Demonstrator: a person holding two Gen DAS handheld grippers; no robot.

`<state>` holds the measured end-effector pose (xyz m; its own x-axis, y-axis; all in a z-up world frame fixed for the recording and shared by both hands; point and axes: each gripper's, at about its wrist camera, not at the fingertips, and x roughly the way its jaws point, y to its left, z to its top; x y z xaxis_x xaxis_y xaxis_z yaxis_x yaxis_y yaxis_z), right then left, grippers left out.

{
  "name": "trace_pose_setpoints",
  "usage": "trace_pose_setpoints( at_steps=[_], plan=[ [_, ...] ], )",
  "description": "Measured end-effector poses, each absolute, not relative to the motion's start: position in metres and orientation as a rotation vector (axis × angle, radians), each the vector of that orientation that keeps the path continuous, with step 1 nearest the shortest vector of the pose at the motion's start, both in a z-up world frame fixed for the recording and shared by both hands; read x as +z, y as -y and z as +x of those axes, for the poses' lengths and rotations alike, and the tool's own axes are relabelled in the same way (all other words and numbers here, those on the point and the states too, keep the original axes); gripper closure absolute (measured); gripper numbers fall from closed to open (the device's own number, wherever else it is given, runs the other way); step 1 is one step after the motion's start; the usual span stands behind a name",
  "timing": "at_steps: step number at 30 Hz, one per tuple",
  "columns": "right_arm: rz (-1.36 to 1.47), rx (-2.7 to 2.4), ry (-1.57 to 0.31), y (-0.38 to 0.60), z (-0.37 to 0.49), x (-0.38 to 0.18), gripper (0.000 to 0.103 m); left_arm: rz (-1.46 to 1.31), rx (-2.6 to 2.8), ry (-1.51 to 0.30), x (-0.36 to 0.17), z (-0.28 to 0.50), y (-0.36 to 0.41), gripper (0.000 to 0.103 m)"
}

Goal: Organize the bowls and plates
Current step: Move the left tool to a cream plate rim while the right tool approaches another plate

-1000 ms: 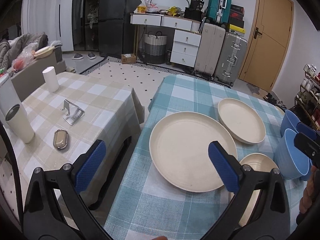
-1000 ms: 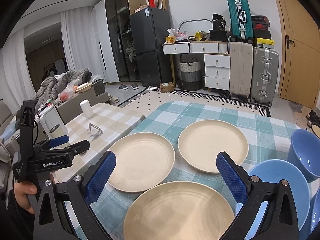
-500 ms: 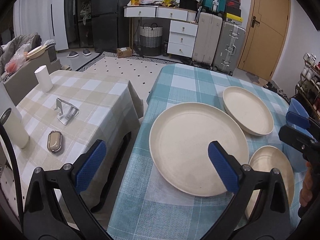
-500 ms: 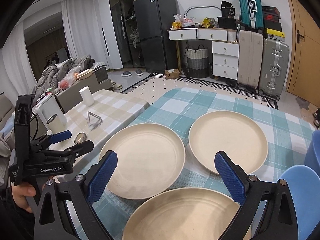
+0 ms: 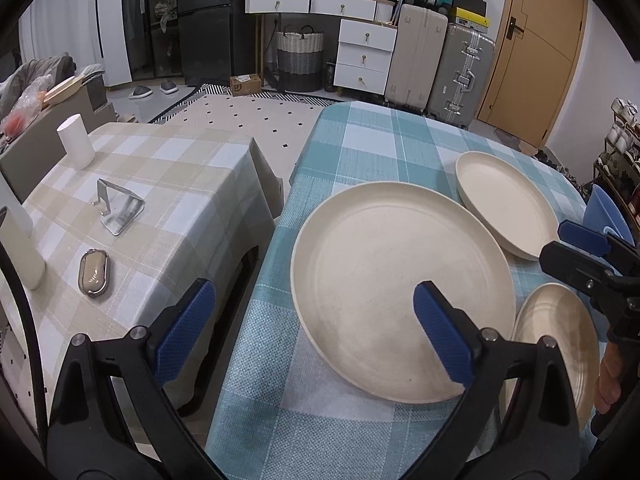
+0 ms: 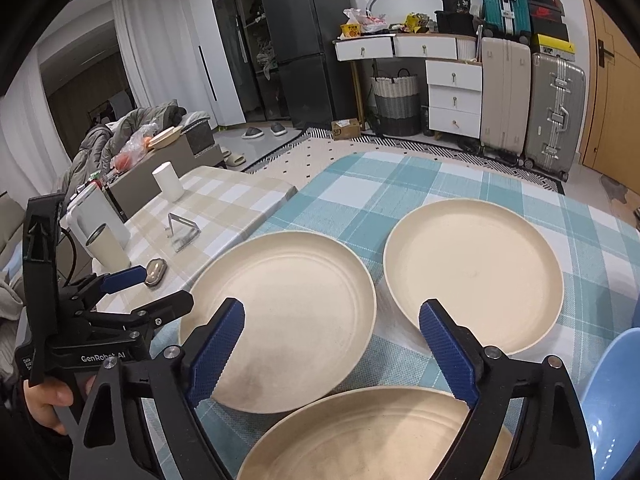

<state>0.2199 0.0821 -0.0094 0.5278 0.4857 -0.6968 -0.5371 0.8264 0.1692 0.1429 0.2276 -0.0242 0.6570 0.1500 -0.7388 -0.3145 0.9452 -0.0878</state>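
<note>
The left gripper [image 5: 316, 332] was held with its blue pads [image 5: 442, 332] wide apart, nothing between them; the large cream plate [image 5: 400, 280] lay just ahead of it on the blue-checked desk [image 5: 360, 152]. The right gripper [image 6: 332, 348] was seen with jaws closing (still apart, gripping nothing), hovering above the nearest plate [image 6: 368, 436]. A third plate [image 6: 474, 272] was placed ahead to its right, touching none. A blue bowl [image 6: 612, 396] was at its right edge. A beige desk [image 5: 160, 184] stood left of the left gripper.
</note>
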Motion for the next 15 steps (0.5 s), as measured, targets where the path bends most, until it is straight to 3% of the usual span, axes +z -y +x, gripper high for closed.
trace_pose_setpoints(
  at_steps=[8, 15],
  plan=[
    [-0.07, 0.61, -0.868, -0.085, 0.232, -0.029, 0.026, -0.222, 0.258, -0.856, -0.04, 0.154, -0.227, 0.011],
    [-0.056, 0.604, -0.936, -0.09, 0.244, -0.046, 0.038, -0.234, 0.254, -0.898, -0.051, 0.16, -0.231, 0.023]
  ],
)
